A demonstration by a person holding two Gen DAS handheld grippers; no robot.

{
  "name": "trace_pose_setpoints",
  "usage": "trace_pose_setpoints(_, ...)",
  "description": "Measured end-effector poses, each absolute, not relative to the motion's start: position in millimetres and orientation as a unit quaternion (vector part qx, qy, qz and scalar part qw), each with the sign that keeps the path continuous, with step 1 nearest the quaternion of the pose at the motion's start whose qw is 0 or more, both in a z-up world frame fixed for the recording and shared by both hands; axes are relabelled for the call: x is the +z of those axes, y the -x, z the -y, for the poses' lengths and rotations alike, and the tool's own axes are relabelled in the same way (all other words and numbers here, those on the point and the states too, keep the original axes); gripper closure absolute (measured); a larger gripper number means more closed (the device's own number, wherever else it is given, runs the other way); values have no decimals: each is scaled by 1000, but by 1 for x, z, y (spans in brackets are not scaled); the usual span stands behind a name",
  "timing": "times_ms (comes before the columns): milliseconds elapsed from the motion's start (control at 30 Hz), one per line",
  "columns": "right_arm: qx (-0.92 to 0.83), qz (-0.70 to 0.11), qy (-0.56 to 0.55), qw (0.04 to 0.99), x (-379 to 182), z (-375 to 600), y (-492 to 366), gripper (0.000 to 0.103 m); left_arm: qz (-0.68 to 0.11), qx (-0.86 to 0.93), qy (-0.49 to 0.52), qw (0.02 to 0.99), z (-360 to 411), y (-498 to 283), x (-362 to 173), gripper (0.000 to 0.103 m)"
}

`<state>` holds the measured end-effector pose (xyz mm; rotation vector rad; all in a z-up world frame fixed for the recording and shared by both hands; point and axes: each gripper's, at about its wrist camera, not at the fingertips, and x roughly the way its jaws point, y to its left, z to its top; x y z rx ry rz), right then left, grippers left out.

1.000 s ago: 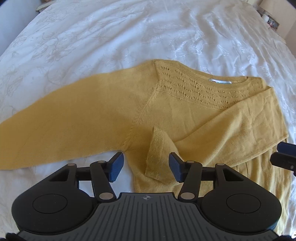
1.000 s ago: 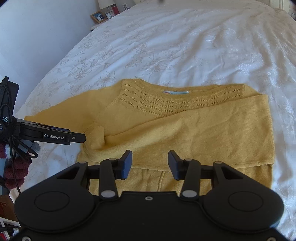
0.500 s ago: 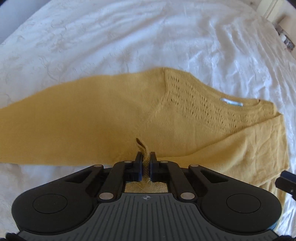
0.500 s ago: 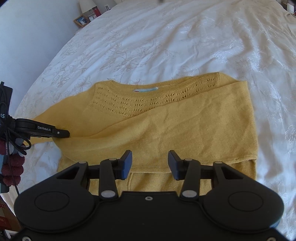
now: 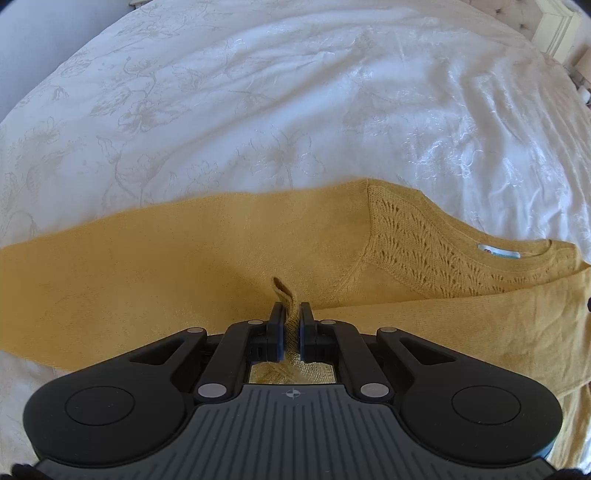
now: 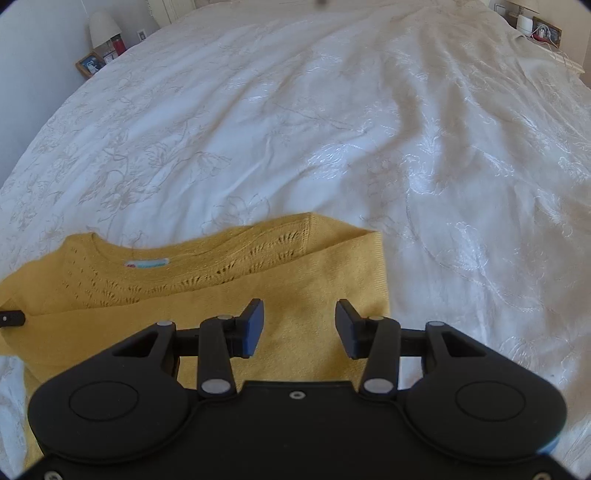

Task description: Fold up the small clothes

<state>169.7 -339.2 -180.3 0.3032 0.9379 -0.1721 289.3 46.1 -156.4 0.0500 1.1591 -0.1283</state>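
Mustard-yellow knit sweater (image 5: 184, 273) lay flat on white embroidered bedspread (image 5: 295, 110), near the bed's near edge, neckline toward the far end. Small white-and-blue label (image 5: 498, 253) showed inside the collar, beside the openwork lace yoke (image 5: 417, 240).

Left gripper (image 5: 291, 325): closed tight on a raised pinch of the knit, a small ridge of fabric standing up between the pads and poking out just beyond the fingertips. Grip sat at the base of the outstretched sleeve (image 5: 110, 280), which ran out toward the bed's left edge. Other sleeve (image 5: 461, 332) seen folded across the body, lying below the yoke.

Right gripper (image 6: 299, 326): jaws parted, blue-faced pads apart, nothing between them. Hovered over the folded part of the sweater (image 6: 306, 280) near its right side; contact with cloth could not be told. Sweater's right fold edge lay just right of the right finger (image 6: 349, 328), bare bedspread (image 6: 443, 184) beyond it. Label (image 6: 146, 263) visible to the left of the fingers.

Picture frame (image 6: 89, 64) and lamp (image 6: 101, 27) stood beside the bed's far left corner.
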Motion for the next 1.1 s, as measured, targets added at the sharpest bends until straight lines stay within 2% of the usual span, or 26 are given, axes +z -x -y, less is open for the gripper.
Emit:
trace_pose_setpoints(267, -120, -483, -128, 858, -213, 360, -198, 51, -557, 21, -18, 830, -74, -310, -167, 93)
trace_pose_setpoints(500, -146, -464, -150, 861, -201, 364, -193, 51, -558, 28, -7, 829, -98, -299, -156, 93)
trace_pose_setpoints(800, -86, -447, -158, 876, -177, 325, -160, 51, -574, -48, -41, 817, -80, -253, -166, 93)
trace_pose_setpoints(1100, -32, -459, -173, 871, -173, 285, -153, 51, -553, -82, -88, 824, -41, -276, -175, 93)
